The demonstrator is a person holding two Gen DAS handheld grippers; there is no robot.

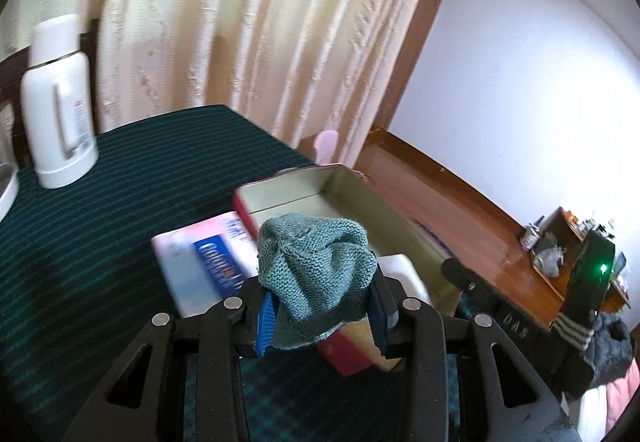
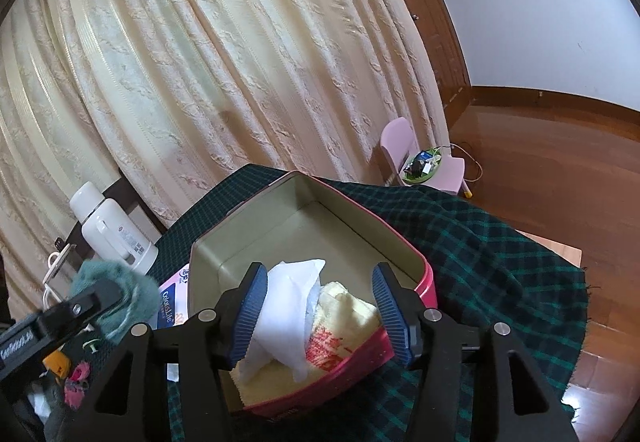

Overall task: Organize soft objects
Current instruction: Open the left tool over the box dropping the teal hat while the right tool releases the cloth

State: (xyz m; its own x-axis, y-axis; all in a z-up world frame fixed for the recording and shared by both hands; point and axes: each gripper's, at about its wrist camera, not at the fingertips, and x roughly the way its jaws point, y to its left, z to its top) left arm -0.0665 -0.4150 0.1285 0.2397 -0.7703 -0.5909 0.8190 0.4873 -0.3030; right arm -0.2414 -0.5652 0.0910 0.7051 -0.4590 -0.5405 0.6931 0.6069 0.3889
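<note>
Two tongs at work. Left tongs (image 1: 320, 306) are clamped on a teal knitted cloth (image 1: 314, 266), held above the counter beside the red rectangular tin box (image 2: 304, 226). Right tongs (image 2: 320, 314) stand apart over the box's near end, pads not pressing the white folded tissue cloth (image 2: 288, 306) between them; it rests on a yellow towel (image 2: 348, 306) inside. Risk: white cloth snags on a blue pad and lifts out. Teal cloth, dropped early, could miss the box and land on the green plaid counter cover (image 2: 480, 242).
</note>
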